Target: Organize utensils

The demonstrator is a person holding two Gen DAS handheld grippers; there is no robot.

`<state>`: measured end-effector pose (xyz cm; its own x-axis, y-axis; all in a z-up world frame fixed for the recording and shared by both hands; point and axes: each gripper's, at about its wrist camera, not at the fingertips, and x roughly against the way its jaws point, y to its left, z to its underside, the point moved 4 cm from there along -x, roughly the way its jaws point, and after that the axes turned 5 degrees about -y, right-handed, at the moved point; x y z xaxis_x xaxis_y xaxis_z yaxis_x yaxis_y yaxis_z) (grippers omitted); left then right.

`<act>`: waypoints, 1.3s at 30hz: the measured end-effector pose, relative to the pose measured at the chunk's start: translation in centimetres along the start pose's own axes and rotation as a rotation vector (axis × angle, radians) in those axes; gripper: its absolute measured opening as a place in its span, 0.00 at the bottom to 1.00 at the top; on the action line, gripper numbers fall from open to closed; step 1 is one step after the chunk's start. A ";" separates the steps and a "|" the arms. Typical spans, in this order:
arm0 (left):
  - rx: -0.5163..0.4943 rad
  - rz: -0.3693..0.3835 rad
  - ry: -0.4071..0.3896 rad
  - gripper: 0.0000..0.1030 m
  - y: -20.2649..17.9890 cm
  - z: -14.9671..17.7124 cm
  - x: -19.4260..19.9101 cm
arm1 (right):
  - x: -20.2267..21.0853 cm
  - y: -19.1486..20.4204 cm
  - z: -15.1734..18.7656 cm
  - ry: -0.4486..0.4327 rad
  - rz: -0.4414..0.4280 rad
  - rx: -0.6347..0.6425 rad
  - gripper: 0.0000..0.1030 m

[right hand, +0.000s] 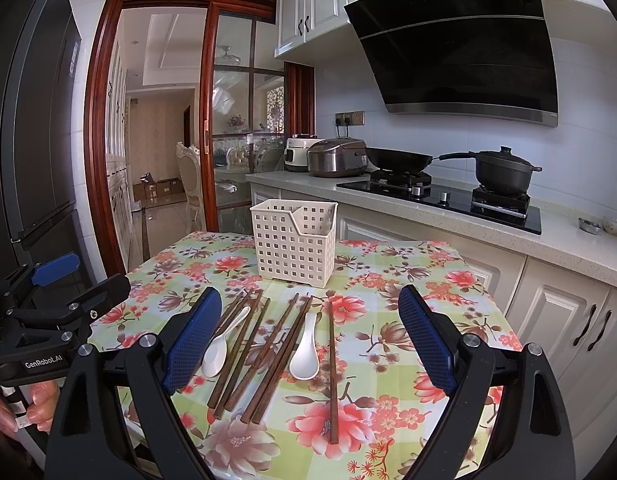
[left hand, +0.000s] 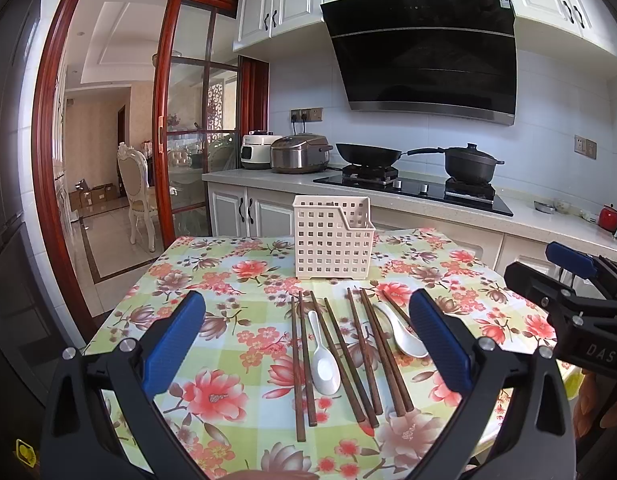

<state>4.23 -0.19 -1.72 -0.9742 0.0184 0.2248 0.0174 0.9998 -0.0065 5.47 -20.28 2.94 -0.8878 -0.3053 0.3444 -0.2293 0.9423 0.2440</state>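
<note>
Basket: white perforated holder (left hand: 333, 236) upright on the floral tablecloth (left hand: 228, 280), apparently empty, nothing showing above its rim.
Chopsticks: brown wooden sticks (left hand: 340, 356) loose on the cloth just in front of the basket, fanned, none sorted.
Spoons: two white spoons (left hand: 323, 360) (left hand: 402, 334) among the sticks, in front of the basket.
Left gripper (left hand: 308, 344): jaws spread wide, holding nothing, above the utensils.
Right gripper (right hand: 310, 340): likewise wide apart, empty.
Progress: judged unstarted; every utensil left to move.

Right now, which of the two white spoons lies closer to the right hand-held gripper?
The spoon farther right, beside the lone chopstick; the other spoon lies left among the chopstick bunch.
</note>
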 end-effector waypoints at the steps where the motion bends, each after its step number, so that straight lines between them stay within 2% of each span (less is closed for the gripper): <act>1: 0.001 0.000 0.000 0.96 0.0 0.0 0.0 | 0.0 0.0 0.0 0.000 0.000 0.001 0.82; 19: 0.006 0.007 0.010 0.96 -0.1 -0.1 0.0 | -0.2 0.1 0.2 0.012 -0.001 -0.004 0.82; 25: 0.018 0.032 0.036 0.96 0.1 0.4 -0.4 | -0.9 -0.4 1.0 0.038 0.002 -0.017 0.82; 29: -0.009 0.024 0.079 0.96 0.1 1.1 -1.4 | -2.0 -1.1 1.8 0.075 0.016 -0.031 0.82; 34: 0.049 -0.007 0.179 0.96 1.9 2.7 -4.2 | -4.3 -1.7 3.1 0.140 0.021 -0.043 0.82; 39: 0.052 -0.037 0.284 0.96 3.2 4.7 -7.4 | -7.5 -2.4 4.9 0.235 0.026 -0.051 0.82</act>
<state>10.45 2.87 -7.96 -0.8719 -0.0105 0.4896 -0.0356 0.9985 -0.0419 10.70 -19.60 -4.65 -0.7747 -0.3100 0.5512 -0.1817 0.9440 0.2756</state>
